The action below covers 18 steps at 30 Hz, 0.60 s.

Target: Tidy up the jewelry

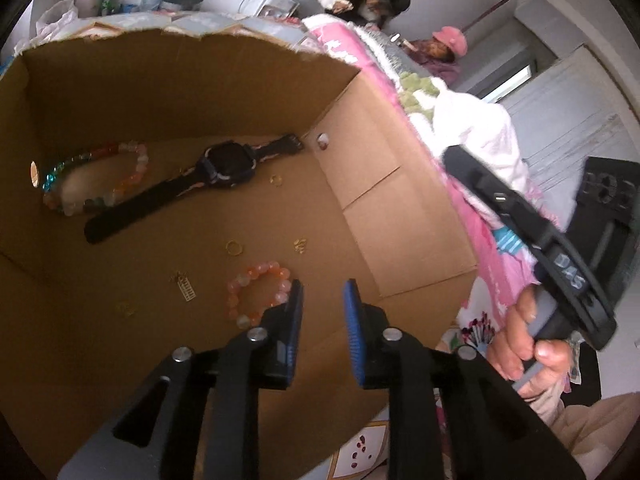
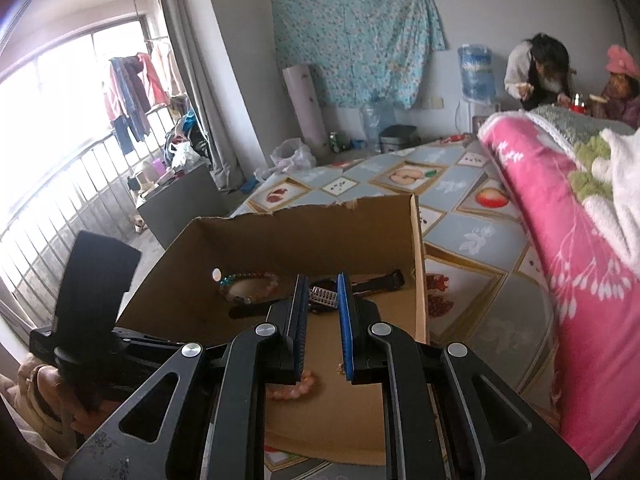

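A cardboard box (image 1: 380, 184) holds the jewelry. Inside lie a black watch (image 1: 224, 168), a multicolour bead bracelet (image 1: 92, 178), an orange bead bracelet (image 1: 256, 292), a gold abacus charm (image 1: 186, 286) and small gold rings (image 1: 234, 247). My left gripper (image 1: 322, 286) hovers open and empty over the box floor, beside the orange bracelet. My right gripper (image 2: 323, 284) is above the box (image 2: 418, 280) and shut on a silver abacus charm (image 2: 323, 295). The watch (image 2: 376, 282), the multicolour bracelet (image 2: 248, 286) and the orange bracelet (image 2: 292, 388) show below it.
The box sits on a bed with a patterned sheet (image 2: 472, 208). A pink quilt (image 2: 580, 240) is piled to the right. Two people (image 2: 540, 72) sit beyond the bed. A window with railings (image 2: 60, 140) is at the left.
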Each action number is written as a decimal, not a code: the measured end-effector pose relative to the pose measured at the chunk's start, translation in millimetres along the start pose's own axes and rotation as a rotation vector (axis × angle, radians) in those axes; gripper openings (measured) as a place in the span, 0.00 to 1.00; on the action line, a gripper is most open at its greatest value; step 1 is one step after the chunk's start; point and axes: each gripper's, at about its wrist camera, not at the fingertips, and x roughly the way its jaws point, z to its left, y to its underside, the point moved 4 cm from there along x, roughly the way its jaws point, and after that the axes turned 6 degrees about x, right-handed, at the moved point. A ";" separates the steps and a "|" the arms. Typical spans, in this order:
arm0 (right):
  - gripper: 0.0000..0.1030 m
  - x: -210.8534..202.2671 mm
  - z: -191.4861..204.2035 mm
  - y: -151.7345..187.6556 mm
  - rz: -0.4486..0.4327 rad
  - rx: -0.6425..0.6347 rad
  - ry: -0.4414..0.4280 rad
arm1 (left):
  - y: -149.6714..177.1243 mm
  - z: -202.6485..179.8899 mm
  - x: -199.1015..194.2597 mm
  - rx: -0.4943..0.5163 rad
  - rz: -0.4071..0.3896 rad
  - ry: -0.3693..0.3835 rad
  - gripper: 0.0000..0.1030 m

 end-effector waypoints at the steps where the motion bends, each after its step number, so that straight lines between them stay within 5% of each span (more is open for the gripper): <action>1: 0.12 1.8 0.5 0.0 0.009 0.005 -0.008 | 0.2 0.0 -4.0 0.002 -0.014 -0.001 0.21; 10: 0.12 45.9 5.5 -3.1 0.189 -0.006 -0.017 | 13.2 -3.3 -68.3 0.070 -0.210 -0.118 0.43; 18: 0.16 42.7 -1.1 -7.4 0.185 0.032 0.046 | 32.5 1.4 -99.1 0.082 -0.277 -0.240 0.54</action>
